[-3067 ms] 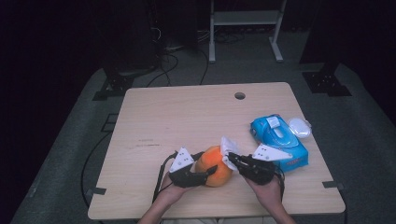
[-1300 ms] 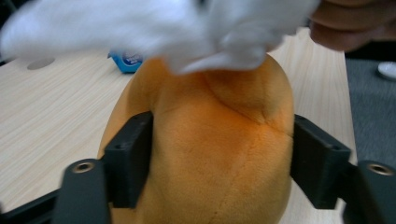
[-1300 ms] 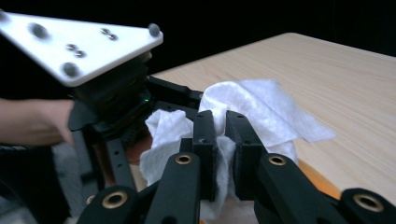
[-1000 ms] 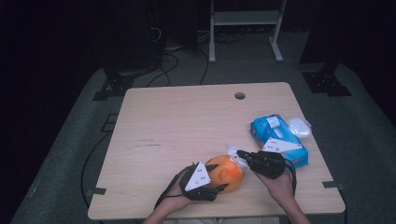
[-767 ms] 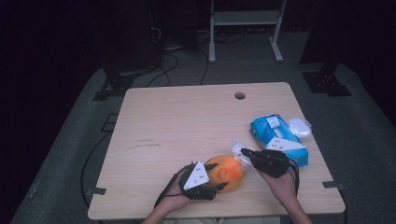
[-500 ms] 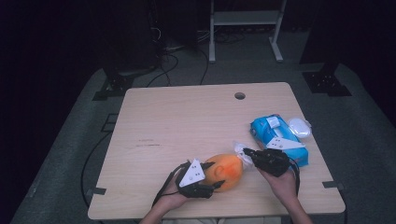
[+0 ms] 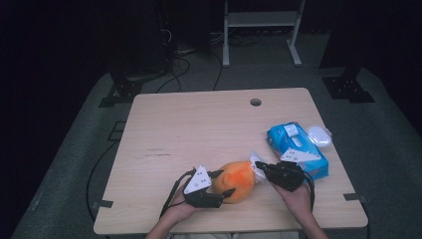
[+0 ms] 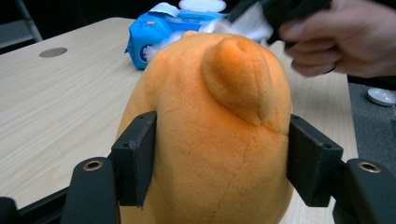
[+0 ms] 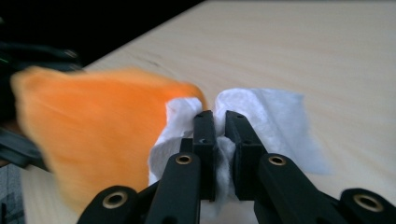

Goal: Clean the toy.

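An orange plush toy [image 7: 238, 178] lies near the table's front edge. My left gripper [image 7: 226, 183] is shut on it. In the left gripper view its two pads press the toy [image 8: 210, 140] from both sides, and the jaws have just eased open a little with the toy still between them. My right gripper [image 7: 260, 167] is shut on a white wipe [image 7: 256, 160] and holds it against the toy's right end. In the right gripper view the jaws [image 9: 219, 126] pinch the crumpled wipe [image 9: 266, 121] beside the blurred toy [image 9: 93, 135].
A blue pack of wipes [image 7: 293, 147] lies at the right side of the wooden table [image 7: 199, 124], just behind my right hand. A round white lid [image 7: 319, 135] sits by the pack near the table's right edge. A cable hole [image 7: 255, 102] is at the back.
Since the first frame the toy has turned in the left gripper, which moved lower left of it. The right gripper with the wipe has shifted slightly along the toy's right end.
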`<action>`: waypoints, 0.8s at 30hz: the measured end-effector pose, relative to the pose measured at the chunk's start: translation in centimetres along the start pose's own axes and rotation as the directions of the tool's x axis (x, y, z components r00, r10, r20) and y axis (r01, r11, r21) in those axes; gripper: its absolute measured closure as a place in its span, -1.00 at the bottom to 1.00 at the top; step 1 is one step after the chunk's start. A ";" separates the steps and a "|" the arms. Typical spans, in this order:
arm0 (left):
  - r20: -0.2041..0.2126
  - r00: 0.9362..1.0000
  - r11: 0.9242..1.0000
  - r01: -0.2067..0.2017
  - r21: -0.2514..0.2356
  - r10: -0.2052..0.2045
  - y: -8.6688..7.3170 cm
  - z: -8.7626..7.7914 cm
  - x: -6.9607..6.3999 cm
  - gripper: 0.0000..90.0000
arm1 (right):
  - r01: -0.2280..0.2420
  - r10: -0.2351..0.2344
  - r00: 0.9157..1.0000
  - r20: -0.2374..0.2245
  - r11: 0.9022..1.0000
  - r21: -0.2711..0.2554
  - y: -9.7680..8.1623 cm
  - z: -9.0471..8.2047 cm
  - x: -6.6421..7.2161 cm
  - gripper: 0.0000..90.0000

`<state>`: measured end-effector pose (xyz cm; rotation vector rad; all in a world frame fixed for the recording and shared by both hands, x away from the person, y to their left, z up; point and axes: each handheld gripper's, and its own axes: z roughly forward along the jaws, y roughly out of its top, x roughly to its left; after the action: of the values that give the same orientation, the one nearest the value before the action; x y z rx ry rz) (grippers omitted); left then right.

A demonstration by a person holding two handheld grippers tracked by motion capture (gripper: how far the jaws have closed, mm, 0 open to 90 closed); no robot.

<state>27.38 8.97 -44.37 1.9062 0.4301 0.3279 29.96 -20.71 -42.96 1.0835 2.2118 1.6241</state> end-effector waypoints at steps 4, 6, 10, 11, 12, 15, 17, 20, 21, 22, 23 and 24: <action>0.004 1.000 1.000 -0.002 -0.005 0.002 0.0 0.5 -0.1 -0.25 | 0.026 -0.031 0.997 -0.076 0.997 -0.070 1.2 -0.5 1.6 0.82; -0.006 1.000 1.000 -0.010 0.003 0.010 0.1 0.7 -0.4 -0.28 | 0.008 -0.014 0.996 -0.092 0.997 -0.071 0.9 -0.2 1.8 0.81; -0.020 1.000 1.000 0.012 -0.006 -0.012 0.1 0.7 -0.3 -0.32 | 0.028 -0.042 0.989 -0.144 0.995 -0.095 1.1 0.0 3.5 0.81; -0.022 1.000 1.000 0.015 -0.007 -0.015 0.1 0.8 -0.3 -0.32 | 0.059 -0.074 0.985 -0.156 0.993 -0.098 1.3 0.1 4.3 0.81; -0.023 1.000 1.000 0.017 -0.008 -0.017 0.1 0.8 -0.3 -0.33 | 0.092 -0.106 0.982 -0.157 0.991 -0.097 1.5 0.3 4.9 0.81; -0.022 1.000 1.000 0.011 0.000 -0.011 0.2 0.8 -0.3 -0.36 | 0.123 -0.134 0.982 -0.135 0.989 -0.085 1.5 0.6 5.2 0.81; -0.015 1.000 1.000 0.006 -0.002 -0.006 0.2 0.8 -0.3 -0.41 | 0.092 -0.102 0.988 -0.117 0.992 -0.086 1.2 0.5 4.3 0.81; -0.018 1.000 1.000 -0.008 0.002 0.008 0.2 1.0 -0.5 -0.56 | 0.070 -0.078 0.992 -0.100 0.994 -0.088 1.2 0.2 3.8 0.81; -0.020 1.000 1.000 0.000 -0.003 0.000 0.2 1.0 -0.5 -0.56 | 0.073 -0.082 0.992 -0.096 0.993 -0.090 1.2 0.2 4.0 0.81; -0.025 1.000 1.000 0.001 0.000 -0.001 0.2 1.1 -0.5 -0.54 | 0.082 -0.091 0.991 -0.097 0.993 -0.090 1.3 0.2 4.4 0.81; -0.031 1.000 1.000 0.000 0.000 0.000 0.2 1.0 -0.5 -0.52 | 0.101 -0.111 0.989 -0.103 0.990 -0.093 1.5 0.2 4.9 0.81; -0.034 0.999 1.000 -0.003 0.004 0.003 0.3 1.0 -0.5 -0.47 | 0.127 -0.137 0.985 -0.108 0.987 -0.095 1.6 0.3 5.6 0.81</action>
<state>27.39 7.82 -44.48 1.9080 0.4509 0.3623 26.85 -16.65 -40.21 0.8224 2.2056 1.7474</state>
